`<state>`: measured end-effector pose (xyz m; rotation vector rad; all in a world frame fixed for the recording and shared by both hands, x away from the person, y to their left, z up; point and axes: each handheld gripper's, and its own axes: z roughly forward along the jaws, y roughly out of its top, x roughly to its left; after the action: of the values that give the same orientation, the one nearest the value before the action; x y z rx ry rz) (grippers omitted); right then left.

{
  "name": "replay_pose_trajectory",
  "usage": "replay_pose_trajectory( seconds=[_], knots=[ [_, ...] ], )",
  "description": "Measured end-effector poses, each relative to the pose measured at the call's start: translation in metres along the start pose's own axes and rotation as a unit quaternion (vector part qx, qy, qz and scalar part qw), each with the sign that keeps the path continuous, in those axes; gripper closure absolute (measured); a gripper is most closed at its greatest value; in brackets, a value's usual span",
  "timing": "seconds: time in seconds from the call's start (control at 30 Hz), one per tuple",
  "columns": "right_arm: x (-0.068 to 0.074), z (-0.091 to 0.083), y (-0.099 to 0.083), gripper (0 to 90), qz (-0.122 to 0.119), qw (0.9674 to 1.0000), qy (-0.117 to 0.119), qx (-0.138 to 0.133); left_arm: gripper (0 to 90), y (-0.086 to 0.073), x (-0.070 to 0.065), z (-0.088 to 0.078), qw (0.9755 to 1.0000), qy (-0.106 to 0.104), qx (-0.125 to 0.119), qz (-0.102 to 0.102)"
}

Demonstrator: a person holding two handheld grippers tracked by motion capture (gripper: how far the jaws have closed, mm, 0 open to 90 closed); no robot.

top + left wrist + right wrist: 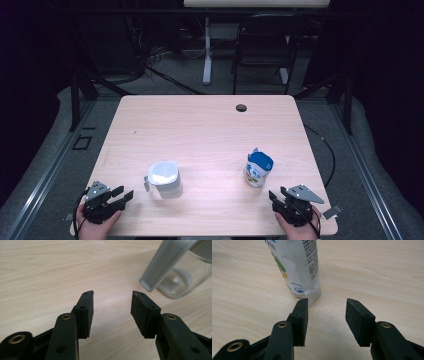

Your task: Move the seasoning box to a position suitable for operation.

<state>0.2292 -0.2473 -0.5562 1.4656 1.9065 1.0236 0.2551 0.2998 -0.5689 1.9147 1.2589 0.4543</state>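
A clear plastic jug (165, 179) with a white lid and a grey handle stands on the near left part of the wooden table (200, 130). A blue-and-white carton (258, 169) stands upright on the near right. My left gripper (125, 196) rests at the near left corner, open and empty, pointing toward the jug. In the left gripper view the jug (182, 277) and its handle sit ahead to the upper right of that gripper (112, 310). My right gripper (278, 195) is open and empty just in front of the carton (297, 267), which stands ahead and to the left of that gripper (327, 315).
A small dark round hole (241, 107) lies near the table's far edge. A black chair (265, 45) and a white stand leg (207, 50) are on the floor beyond the table. Metal rails run along both sides.
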Motion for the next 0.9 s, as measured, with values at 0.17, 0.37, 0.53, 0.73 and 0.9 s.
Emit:
replay_pose_trajectory(
  seconds=[0.17,0.37,0.53,0.73,0.9],
  knots=[
    [0.003,-0.006,-0.004,50.8,-0.007,0.9999,-0.003,-0.012,53.8,0.003,-0.003,0.001,0.9999,0.003,-0.006,0.015],
    [0.002,-0.006,-0.005,50.1,-0.017,0.9998,0.001,-0.011,55.9,0.008,-0.004,0.0,0.9998,-0.013,-0.017,0.005],
    [0.001,-0.005,-0.004,48.9,-0.022,0.9997,0.001,-0.011,54.1,0.008,-0.008,0.002,0.9995,-0.021,-0.013,0.019],
    [0.005,-0.001,-0.002,47.5,-0.018,0.9998,0.005,-0.006,51.5,0.009,-0.014,0.001,0.9987,-0.036,-0.019,0.029],
    [0.008,-0.007,-0.001,46.6,-0.022,0.9997,0.003,-0.015,49.6,0.013,-0.024,0.001,0.998,-0.041,-0.017,0.046]
  ],
)
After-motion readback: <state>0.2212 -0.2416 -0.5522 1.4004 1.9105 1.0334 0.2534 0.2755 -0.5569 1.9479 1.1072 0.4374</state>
